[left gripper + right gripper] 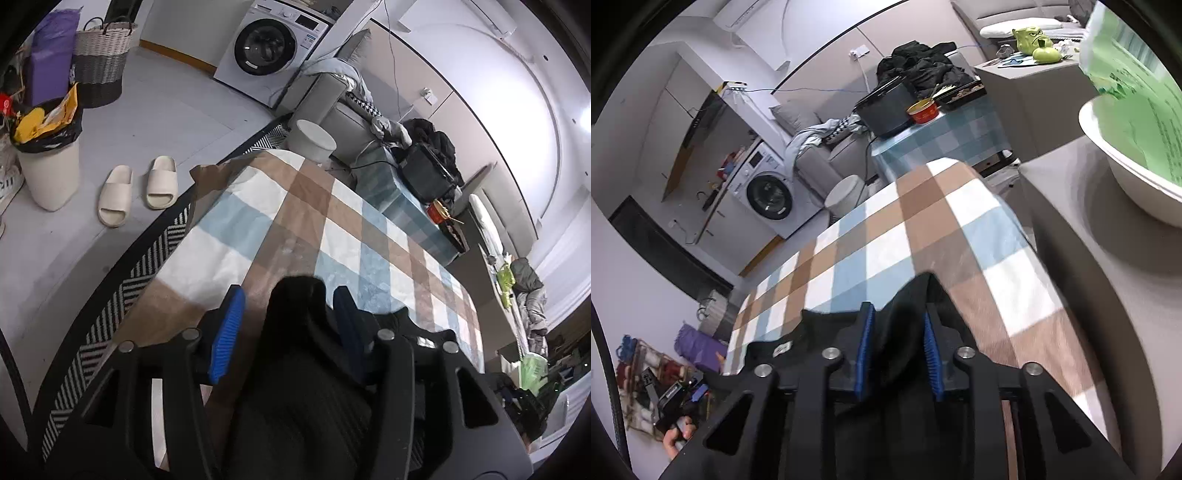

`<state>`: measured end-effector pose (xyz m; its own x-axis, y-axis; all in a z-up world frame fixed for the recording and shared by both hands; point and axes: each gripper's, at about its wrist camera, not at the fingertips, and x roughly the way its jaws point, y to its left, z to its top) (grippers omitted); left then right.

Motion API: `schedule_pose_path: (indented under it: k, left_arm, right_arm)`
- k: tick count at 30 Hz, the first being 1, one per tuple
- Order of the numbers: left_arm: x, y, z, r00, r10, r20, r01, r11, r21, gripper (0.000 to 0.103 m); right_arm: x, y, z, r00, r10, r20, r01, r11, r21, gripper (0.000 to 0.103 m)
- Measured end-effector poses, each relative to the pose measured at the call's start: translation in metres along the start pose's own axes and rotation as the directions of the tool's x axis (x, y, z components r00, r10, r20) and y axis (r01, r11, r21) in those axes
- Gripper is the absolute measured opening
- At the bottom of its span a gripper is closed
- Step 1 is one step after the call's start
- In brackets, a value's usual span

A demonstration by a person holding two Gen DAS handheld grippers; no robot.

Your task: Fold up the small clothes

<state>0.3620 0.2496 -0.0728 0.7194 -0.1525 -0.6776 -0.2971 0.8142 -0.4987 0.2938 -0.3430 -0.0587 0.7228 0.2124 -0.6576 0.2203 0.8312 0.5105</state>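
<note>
A black garment [299, 369] is seen lying on a checked tablecloth [295, 221] of brown, blue and white squares, at the near end of the table. In the left wrist view a fold of the garment rises between the blue pads [229, 332] of the left gripper [291, 295]; a clear gap is seen between the left-hand pad and the cloth, so the jaws are taken as parted and not pressing. In the right wrist view another raised fold of the same garment [905, 314] stands between the blue pads [865, 354] of the right gripper [899, 314]. Those jaws are set apart as well, with the cloth loose between them (whether either pad brushes it cannot be told). A small white label [782, 348] is shown on the garment's edge to the left of that gripper.

Beyond the table, a white washing machine [271, 51] is placed against the far wall, and a pair of pale slippers [136, 188] is seen on the floor beside a striped rug [122, 295]. A woven basket [101, 62] and a lined bin [48, 166] are found further left. A white bowl [1126, 177] holding a green bag [1137, 92] is seen at the right of the right wrist view, near the table.
</note>
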Motion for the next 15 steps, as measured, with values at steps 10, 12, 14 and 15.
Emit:
schedule_pose_path:
  k: [10, 12, 14, 15]
  left_arm:
    - [-0.01, -0.043, -0.059, 0.981, -0.09, -0.175, 0.113, 0.986, 0.127, 0.053]
    - [-0.01, -0.052, -0.068, 0.975, -0.106, -0.193, 0.135, 0.98, 0.146, 0.053]
    - [-0.012, -0.059, -0.074, 0.972, -0.122, -0.199, 0.155, 0.975, 0.158, 0.053]
    - [-0.012, -0.064, -0.077, 0.97, -0.127, -0.209, 0.164, 0.972, 0.17, 0.053]
  right_arm:
    - [0.02, 0.033, -0.041, 0.984, 0.056, -0.171, -0.064, 0.997, -0.041, 0.044]
    - [0.032, 0.04, -0.046, 0.979, 0.053, -0.195, -0.064, 0.997, -0.051, 0.044]
    - [0.042, 0.045, -0.046, 0.975, 0.054, -0.214, -0.067, 0.996, -0.055, 0.044]
    - [0.048, 0.049, -0.045, 0.974, 0.053, -0.222, -0.067, 0.996, -0.058, 0.044]
